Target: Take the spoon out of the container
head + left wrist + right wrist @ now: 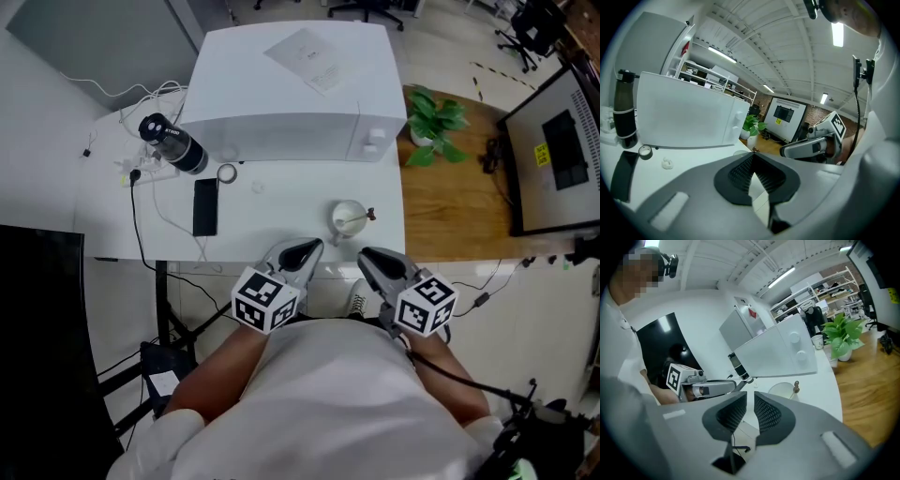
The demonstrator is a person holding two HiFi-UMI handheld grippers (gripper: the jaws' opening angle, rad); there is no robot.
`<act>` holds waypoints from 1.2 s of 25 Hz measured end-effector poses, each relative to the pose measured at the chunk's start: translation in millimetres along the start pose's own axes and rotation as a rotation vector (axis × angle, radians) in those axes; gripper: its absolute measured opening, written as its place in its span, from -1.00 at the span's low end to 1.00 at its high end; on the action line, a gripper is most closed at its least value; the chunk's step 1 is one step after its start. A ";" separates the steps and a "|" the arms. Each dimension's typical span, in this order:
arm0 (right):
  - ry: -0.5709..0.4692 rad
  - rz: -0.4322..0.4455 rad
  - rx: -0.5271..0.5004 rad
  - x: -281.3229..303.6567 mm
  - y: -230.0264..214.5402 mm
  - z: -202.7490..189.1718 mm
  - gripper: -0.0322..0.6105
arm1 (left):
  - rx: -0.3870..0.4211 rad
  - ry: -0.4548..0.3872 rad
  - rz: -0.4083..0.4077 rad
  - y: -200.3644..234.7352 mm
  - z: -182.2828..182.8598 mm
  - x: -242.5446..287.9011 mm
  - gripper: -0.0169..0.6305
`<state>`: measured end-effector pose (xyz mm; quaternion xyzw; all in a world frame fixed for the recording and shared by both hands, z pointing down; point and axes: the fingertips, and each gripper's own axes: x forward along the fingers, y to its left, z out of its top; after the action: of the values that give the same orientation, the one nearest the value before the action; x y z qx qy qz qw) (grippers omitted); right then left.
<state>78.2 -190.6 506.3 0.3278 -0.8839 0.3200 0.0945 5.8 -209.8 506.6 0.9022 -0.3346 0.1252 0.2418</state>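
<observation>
A small white round container (347, 219) stands on the white table (281, 211), near its front right corner. A spoon (362, 217) leans in it, its brown handle end sticking out to the right. In the right gripper view the container (781, 390) and the spoon (796, 386) lie just beyond the jaws. My left gripper (313, 247) hovers at the table's front edge, left of the container, with its pads (740, 169) meeting at the tips and nothing between them. My right gripper (367, 256) is just in front of the container, its jaws a narrow gap apart and empty.
A white microwave (291, 94) with a paper sheet (314, 58) on top fills the back of the table. A black bottle (173, 143), a phone (204, 206), a small round tin (227, 173) and cables lie at left. A potted plant (433, 127) stands on the wooden surface at right.
</observation>
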 end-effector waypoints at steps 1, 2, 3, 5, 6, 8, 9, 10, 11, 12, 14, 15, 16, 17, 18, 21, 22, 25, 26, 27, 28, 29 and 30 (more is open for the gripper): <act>0.006 0.010 -0.016 -1.3 -0.3 0.5 -0.72 | -0.004 -0.001 0.002 1.0 0.4 0.6 -0.94; 0.013 0.010 -0.038 -2.7 -3.0 1.2 -0.68 | -0.006 -0.002 0.003 1.8 0.8 1.5 -0.94; 0.021 -0.002 -0.064 -3.8 -8.8 2.2 -0.66 | -0.005 -0.001 0.002 2.7 1.1 2.7 -0.94; 0.031 -0.057 -0.124 -3.8 -27.5 5.0 -0.65 | 0.002 0.004 -0.003 4.7 1.0 5.4 -0.94; 0.028 -0.099 -0.150 -3.1 -39.5 7.4 -0.64 | 0.004 0.007 -0.004 5.9 0.8 6.2 -0.94; 0.002 -0.189 -0.168 -1.1 -64.0 13.9 -0.62 | 0.003 0.008 -0.005 7.7 0.9 6.9 -0.94; -0.014 -0.227 -0.160 0.7 -74.5 17.0 -0.62 | 0.001 0.008 -0.007 8.2 1.0 6.8 -0.94; -0.029 -0.257 -0.148 3.1 -83.1 19.6 -0.55 | 0.001 0.010 -0.010 8.3 0.9 6.7 -0.94; -0.039 -0.280 -0.135 6.4 -89.5 21.6 -0.52 | 0.001 0.013 -0.014 8.4 0.4 6.6 -0.94; -0.046 -0.295 -0.124 10.5 -94.1 23.1 -0.47 | 0.002 0.017 -0.016 8.8 -0.3 6.4 -0.94; -0.050 -0.311 -0.106 19.9 -99.3 23.9 -0.42 | -0.001 0.022 -0.015 11.0 -1.7 5.5 -0.94; -0.047 -0.314 -0.099 24.8 -100.7 22.8 -0.42 | -0.004 0.024 -0.014 12.5 -2.3 5.0 -0.94; -0.041 -0.314 -0.091 29.5 -101.7 20.7 -0.41 | -0.007 0.026 -0.012 13.7 -3.0 4.3 -0.94; -0.034 -0.314 -0.084 33.7 -102.8 18.1 -0.41 | -0.009 0.028 -0.012 14.6 -3.6 3.8 -0.94; -0.027 -0.314 -0.077 37.3 -104.1 15.6 -0.41 | -0.010 0.030 -0.013 15.3 -4.0 3.5 -0.94; -0.013 -0.324 -0.060 44.2 -110.3 11.3 -0.41 | -0.012 0.033 -0.014 17.1 -4.5 2.8 -0.94; -0.009 -0.327 -0.053 45.5 -112.4 10.0 -0.41 | -0.013 0.034 -0.014 17.6 -5.0 2.7 -0.94; 0.005 -0.325 -0.038 49.3 -114.9 5.8 -0.45 | -0.017 0.041 -0.016 18.2 -7.7 2.2 -0.94; 0.011 -0.323 -0.039 50.9 -114.6 4.8 -0.47 | -0.019 0.042 -0.015 18.7 -8.3 1.8 -0.94; 0.015 -0.321 -0.042 52.2 -113.9 4.2 -0.52 | -0.021 0.043 -0.014 19.2 -8.8 1.2 -0.94; 0.018 -0.320 -0.044 53.3 -113.2 3.9 -0.58 | -0.023 0.043 -0.012 19.5 -9.1 0.7 -0.94; 0.019 -0.320 -0.045 54.0 -112.8 3.8 -0.64 | -0.024 0.043 -0.012 19.8 -9.1 0.3 -0.94; 0.020 -0.322 -0.043 54.3 -112.9 3.8 -0.70 | -0.024 0.042 -0.013 19.8 -8.8 0.1 -0.94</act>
<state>109.0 -286.6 580.7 0.4599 -0.8256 0.2850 0.1605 -7.8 -218.3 521.2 0.8985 -0.3250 0.1386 0.2606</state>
